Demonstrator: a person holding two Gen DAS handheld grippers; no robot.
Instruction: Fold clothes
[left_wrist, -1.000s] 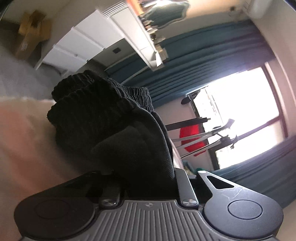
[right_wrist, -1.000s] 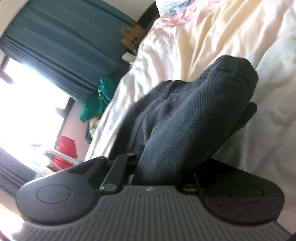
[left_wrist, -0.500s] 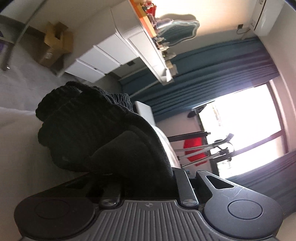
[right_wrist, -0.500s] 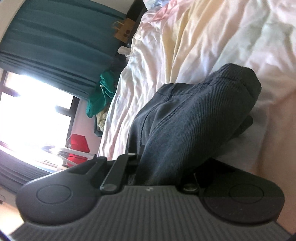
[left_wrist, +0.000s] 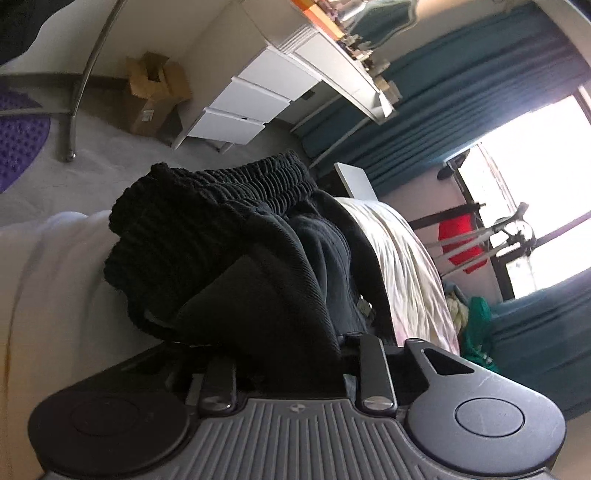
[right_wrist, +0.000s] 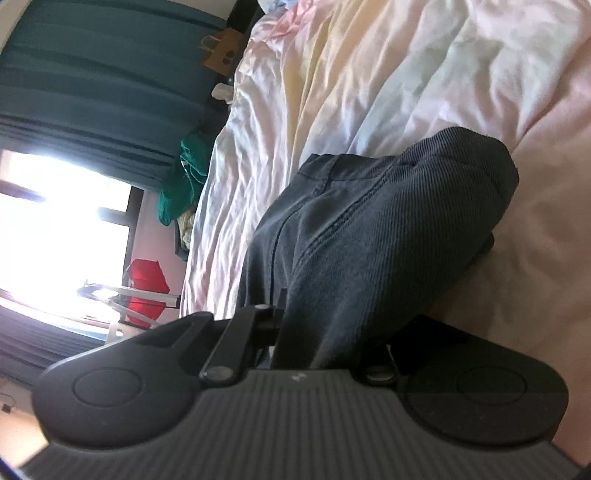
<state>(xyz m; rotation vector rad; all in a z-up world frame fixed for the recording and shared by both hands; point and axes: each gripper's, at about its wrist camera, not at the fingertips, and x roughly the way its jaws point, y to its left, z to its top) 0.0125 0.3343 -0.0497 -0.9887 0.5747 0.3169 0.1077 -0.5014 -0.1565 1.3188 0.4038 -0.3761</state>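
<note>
A pair of black corduroy trousers (left_wrist: 236, 251) with a gathered elastic waistband fills the middle of the left wrist view. My left gripper (left_wrist: 288, 332) is shut on the waistband end, and the cloth hides both fingertips. In the right wrist view the same dark trousers (right_wrist: 369, 240) bulge over my right gripper (right_wrist: 332, 325), which is shut on the cloth, fingertips hidden. The trousers hang over a bed with pale crumpled sheets (right_wrist: 369, 92).
A white drawer desk (left_wrist: 258, 96), a cardboard box (left_wrist: 155, 92) and a purple mat (left_wrist: 18, 136) stand on the floor beside the bed. Teal curtains (right_wrist: 92, 92), a bright window, a red item on a rack (right_wrist: 144, 288) and green clothes (right_wrist: 184, 177) lie beyond the bed's end.
The left view has swung down and outward, showing more floor, the desk and the box. The right view has tilted to show more of the bed. Both grippers keep their hold.
</note>
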